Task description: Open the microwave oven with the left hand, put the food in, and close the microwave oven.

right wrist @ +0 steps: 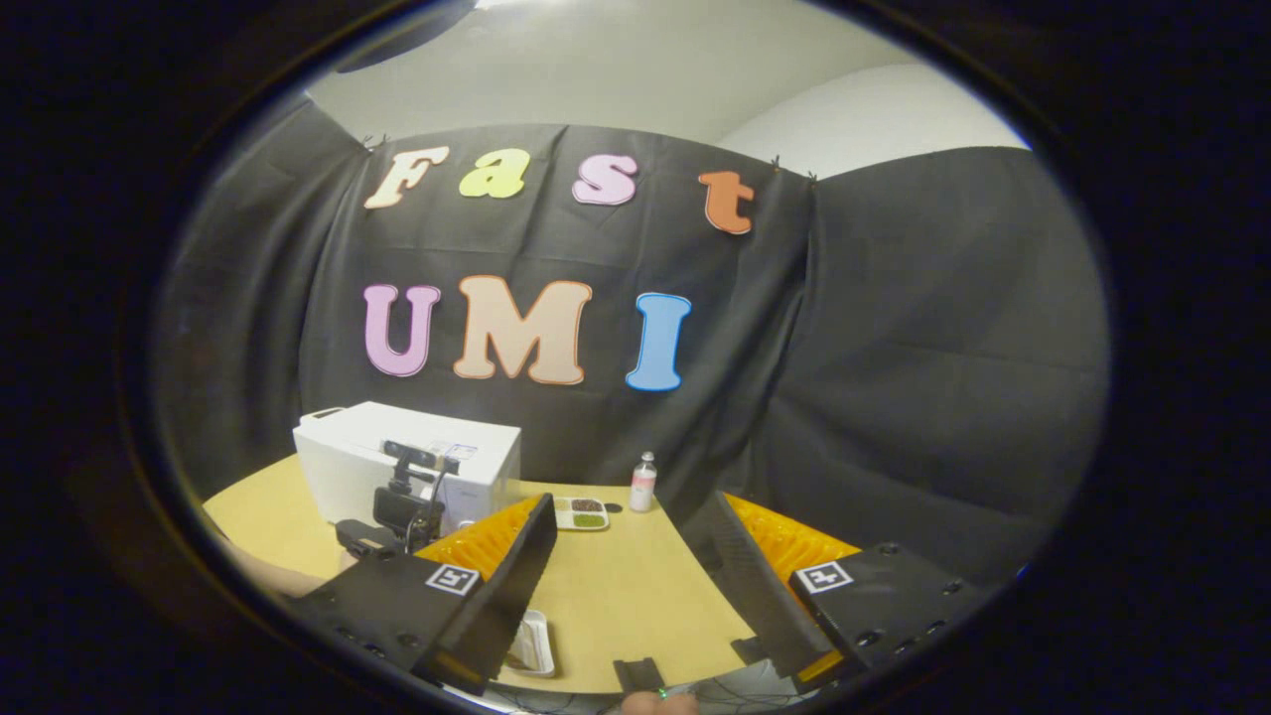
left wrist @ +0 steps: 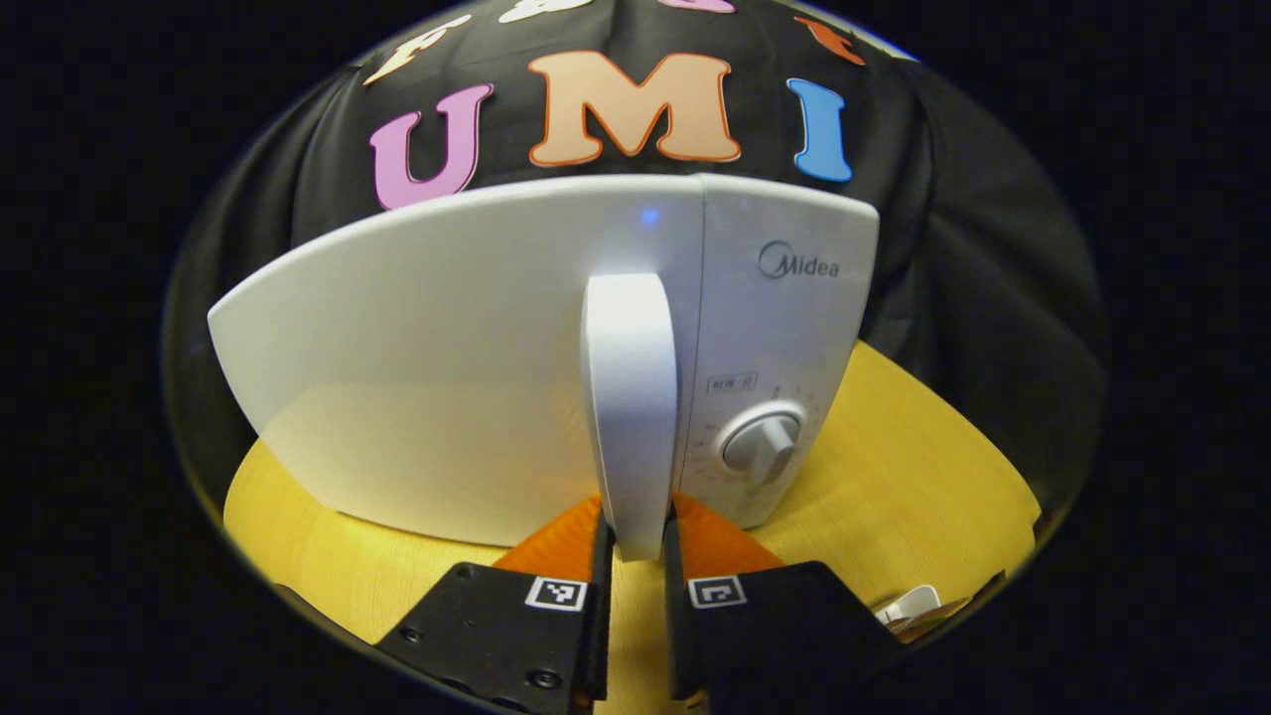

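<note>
the white plastic microwave oven [left wrist: 477,357] blocked the way ahead of the closed jaws; bare yellow wooden tabletop [left wrist: 894,477] lay to their right.

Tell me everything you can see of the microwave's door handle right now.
The door handle is a white, glossy, plastic-looking vertical bar, rounded at top and bottom, standing upright at the door's right edge beside the control panel and its dial. The left gripper is closed on its lower end, a finger pressing each side. The door looks shut.
</note>
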A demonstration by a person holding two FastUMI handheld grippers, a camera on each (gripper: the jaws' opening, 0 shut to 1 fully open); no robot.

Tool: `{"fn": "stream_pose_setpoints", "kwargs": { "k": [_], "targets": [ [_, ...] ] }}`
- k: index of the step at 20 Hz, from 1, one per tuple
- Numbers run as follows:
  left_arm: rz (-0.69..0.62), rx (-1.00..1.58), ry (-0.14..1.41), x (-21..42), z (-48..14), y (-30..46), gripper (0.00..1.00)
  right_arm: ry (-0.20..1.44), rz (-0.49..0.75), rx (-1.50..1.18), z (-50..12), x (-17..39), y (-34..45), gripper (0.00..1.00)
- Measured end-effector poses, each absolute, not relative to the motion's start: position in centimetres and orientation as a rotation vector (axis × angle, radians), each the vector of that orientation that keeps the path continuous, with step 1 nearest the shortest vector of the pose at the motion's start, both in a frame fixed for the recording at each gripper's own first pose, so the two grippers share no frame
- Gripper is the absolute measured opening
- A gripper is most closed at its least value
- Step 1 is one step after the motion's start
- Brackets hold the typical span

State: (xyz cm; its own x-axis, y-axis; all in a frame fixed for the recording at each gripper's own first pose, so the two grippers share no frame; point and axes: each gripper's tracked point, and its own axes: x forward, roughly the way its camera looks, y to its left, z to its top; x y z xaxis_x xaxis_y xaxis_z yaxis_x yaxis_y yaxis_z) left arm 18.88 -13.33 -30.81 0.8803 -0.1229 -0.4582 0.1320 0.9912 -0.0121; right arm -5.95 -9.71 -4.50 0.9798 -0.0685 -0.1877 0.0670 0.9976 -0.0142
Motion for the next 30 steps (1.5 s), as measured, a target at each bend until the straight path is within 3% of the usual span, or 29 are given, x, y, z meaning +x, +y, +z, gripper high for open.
{"fn": "stream_pose_setpoints", "kwargs": {
  "k": [6, 12, 18, 22, 30],
  "targets": [
    [-0.161, 0.025, 0.478, 18.5, -31.1, -13.5, 0.04, 0.207, -0.070, -0.006, -4.8, -6.0, -9.9, 0.97],
    [-0.200, 0.030, 0.490, 18.2, -30.9, -13.6, 0.01, 0.191, -0.050, -0.012, -4.3, -5.8, -8.7, 0.97],
    [-0.276, 0.058, 0.476, 9.1, -30.9, -11.2, 0.00, 0.193, -0.018, 0.048, -4.4, -4.7, -5.9, 0.97],
    [-0.312, 0.049, 0.570, 2.5, -31.1, -7.3, 0.01, 0.198, 0.055, 0.106, -4.6, -3.9, -1.6, 0.97],
    [-0.162, 0.040, 0.634, -4.9, -31.0, 3.6, 0.02, 0.158, 0.126, 0.104, -3.5, -4.2, 5.0, 0.97]
  ]
}}
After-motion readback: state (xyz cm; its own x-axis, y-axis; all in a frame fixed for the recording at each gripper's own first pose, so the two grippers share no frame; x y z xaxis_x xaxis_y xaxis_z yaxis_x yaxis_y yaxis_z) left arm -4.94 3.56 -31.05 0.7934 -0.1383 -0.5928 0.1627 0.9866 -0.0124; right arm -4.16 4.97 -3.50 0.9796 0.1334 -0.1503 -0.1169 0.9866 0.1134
